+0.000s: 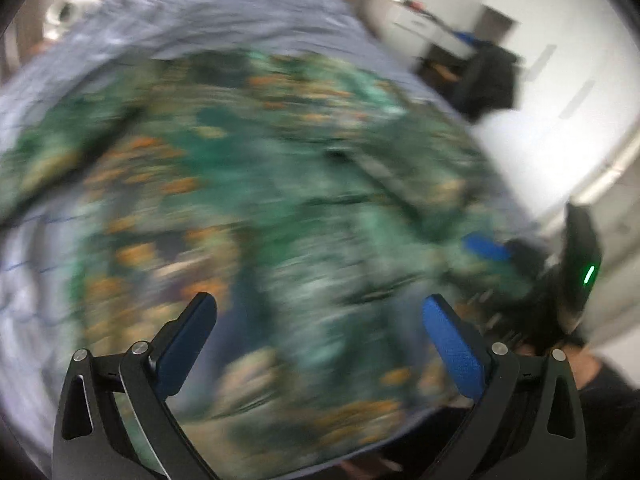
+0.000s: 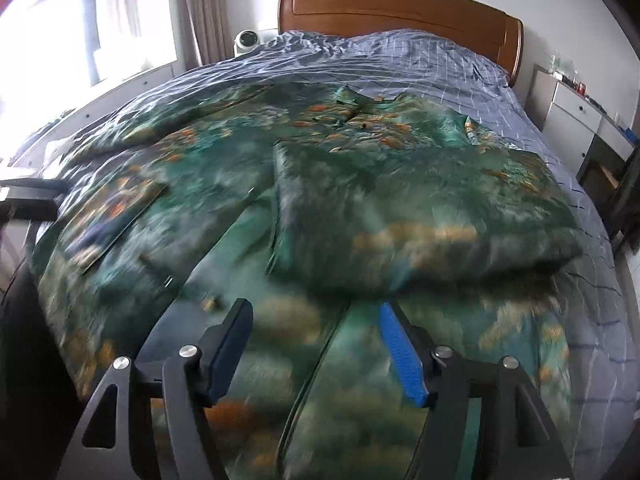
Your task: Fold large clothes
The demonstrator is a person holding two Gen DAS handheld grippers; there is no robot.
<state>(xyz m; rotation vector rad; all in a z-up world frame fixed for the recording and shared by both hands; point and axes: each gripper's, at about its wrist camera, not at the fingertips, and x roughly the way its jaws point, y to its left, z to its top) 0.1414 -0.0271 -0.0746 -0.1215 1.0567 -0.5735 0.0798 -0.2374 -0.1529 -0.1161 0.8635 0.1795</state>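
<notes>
A large green garment (image 2: 360, 184) with orange and pale patches lies spread over the bed. Its right side is folded over toward the middle, with a thick folded edge (image 2: 420, 276) near me. A sleeve (image 2: 116, 204) lies out to the left. My right gripper (image 2: 314, 307) hovers just in front of that folded edge, open, with nothing between its fingers. The left wrist view is blurred: the same garment (image 1: 260, 168) fills it. My left gripper (image 1: 320, 301) stands wide open above the cloth and holds nothing. The right gripper's blue pad (image 1: 486, 250) shows at the right.
The bed has a blue-grey checked cover (image 2: 440, 68) and a brown wooden headboard (image 2: 400, 8). A white nightstand (image 2: 576, 112) stands at the right, a bright window (image 2: 80, 28) at the left. A small white device (image 2: 246, 40) sits by the headboard. Dark furniture (image 1: 488, 76) stands beyond the bed.
</notes>
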